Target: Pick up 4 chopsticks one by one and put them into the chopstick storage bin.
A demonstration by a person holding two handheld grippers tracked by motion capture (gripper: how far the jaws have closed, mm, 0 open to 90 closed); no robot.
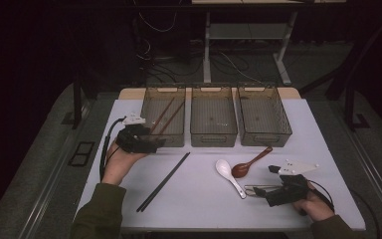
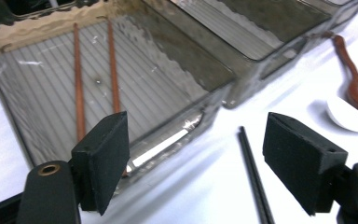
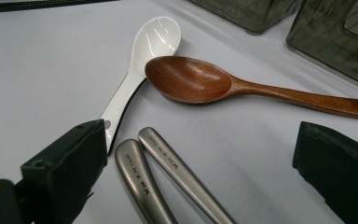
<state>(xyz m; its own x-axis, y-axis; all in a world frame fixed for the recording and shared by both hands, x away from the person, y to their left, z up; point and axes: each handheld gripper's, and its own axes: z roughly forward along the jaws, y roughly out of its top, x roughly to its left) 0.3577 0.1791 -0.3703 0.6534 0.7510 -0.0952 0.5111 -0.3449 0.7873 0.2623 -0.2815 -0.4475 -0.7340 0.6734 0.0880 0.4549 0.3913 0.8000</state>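
Left gripper [image 2: 196,163] jaws apart, empty, just beside smoky plastic bin [image 1: 151,141] holding brown wooden chopsticks [image 1: 167,115]. Right gripper [image 3: 200,186] apart around, probably not pinching, metal chopsticks [image 3: 168,179]. Black chopsticks [image 1: 163,182] loose on tabletop [image 1: 199,199]: likely to roll or split under off-centre closing.

Cut off at the bottom edge of the right gripper view: the two metal handles [image 3: 168,179], working ends unseen — spoon or fork impossible to tell. Wooden spoon [image 3: 242,86] handle clipped at the right edge. Black chopsticks [image 2: 255,179] cut by the left gripper view's lower edge.
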